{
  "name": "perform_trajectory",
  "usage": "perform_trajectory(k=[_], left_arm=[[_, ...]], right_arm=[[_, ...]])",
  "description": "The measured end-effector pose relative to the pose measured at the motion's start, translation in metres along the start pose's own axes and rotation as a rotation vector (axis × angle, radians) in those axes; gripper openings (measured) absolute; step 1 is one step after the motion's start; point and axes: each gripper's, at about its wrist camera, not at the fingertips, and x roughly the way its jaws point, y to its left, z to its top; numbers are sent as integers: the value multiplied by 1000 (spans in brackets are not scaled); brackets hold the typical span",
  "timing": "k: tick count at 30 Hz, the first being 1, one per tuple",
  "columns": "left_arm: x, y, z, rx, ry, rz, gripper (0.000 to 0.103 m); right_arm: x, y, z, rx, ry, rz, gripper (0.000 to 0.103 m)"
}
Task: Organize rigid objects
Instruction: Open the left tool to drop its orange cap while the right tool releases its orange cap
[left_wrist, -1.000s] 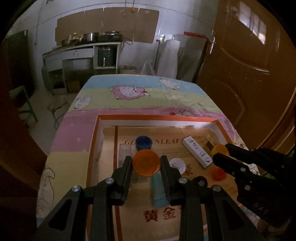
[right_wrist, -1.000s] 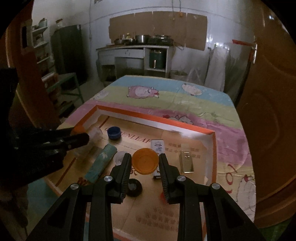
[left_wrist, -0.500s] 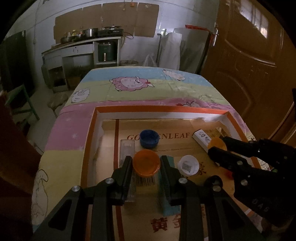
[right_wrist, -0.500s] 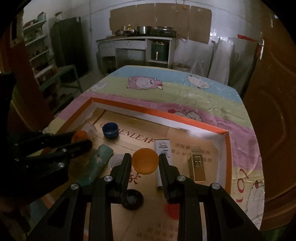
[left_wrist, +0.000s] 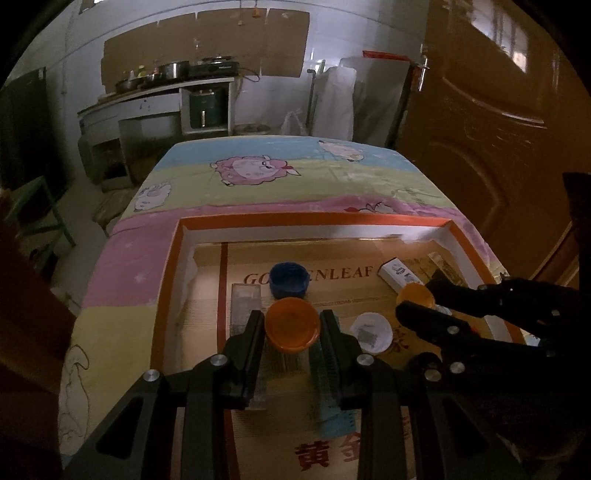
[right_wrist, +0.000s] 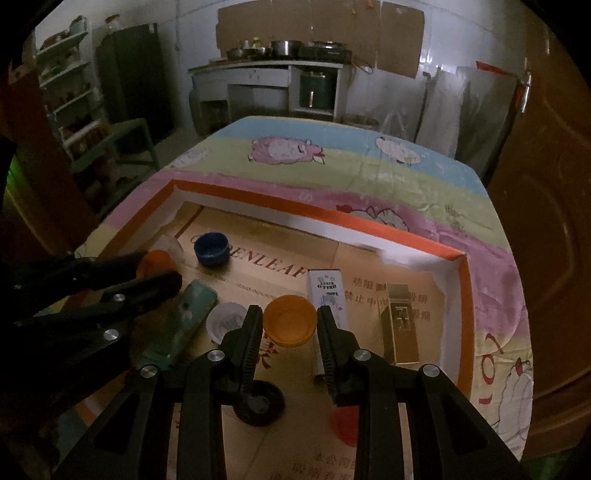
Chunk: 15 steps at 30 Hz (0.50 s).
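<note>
Each gripper is shut on an orange cap. My left gripper (left_wrist: 291, 321) pinches its orange cap (left_wrist: 291, 326) above the near left part of an orange-rimmed cardboard tray (left_wrist: 314, 219). It shows at the left of the right wrist view, left gripper (right_wrist: 160, 266). My right gripper (right_wrist: 285, 314) pinches the other orange cap (right_wrist: 290, 323) over the tray's (right_wrist: 295, 210) middle; it reaches in from the right as right gripper (left_wrist: 415, 293). Loose in the tray lie a blue cap (left_wrist: 288, 284), a white cap (left_wrist: 371, 332), a black cap (right_wrist: 258, 404) and a red cap (right_wrist: 345, 424).
Boxes also lie in the tray: a clear one (left_wrist: 245, 306), a teal one (right_wrist: 181, 321), a white one (right_wrist: 328, 295) and a gold one (right_wrist: 400, 325). The tray sits on a table with a cartoon cloth (left_wrist: 258, 177). A wooden door (left_wrist: 498, 129) stands close on the right.
My right gripper has sunk closer to the tray with its orange cap and shifted a little sideways. The left gripper has stayed about where it was, cap still pinched.
</note>
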Motion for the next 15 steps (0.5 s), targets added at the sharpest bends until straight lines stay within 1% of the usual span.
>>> perform_trajectory(k=[5, 10, 15], left_arm=[[0, -1, 0, 1, -3, -9, 31], [7, 0, -4, -11, 27, -19, 31], [8, 1, -5, -14, 27, -20, 31]], right_arm=[[4, 0, -3, 1, 15, -1, 31], [5, 1, -3, -1, 15, -2, 31], [5, 2, -3, -4, 14, -3, 31]])
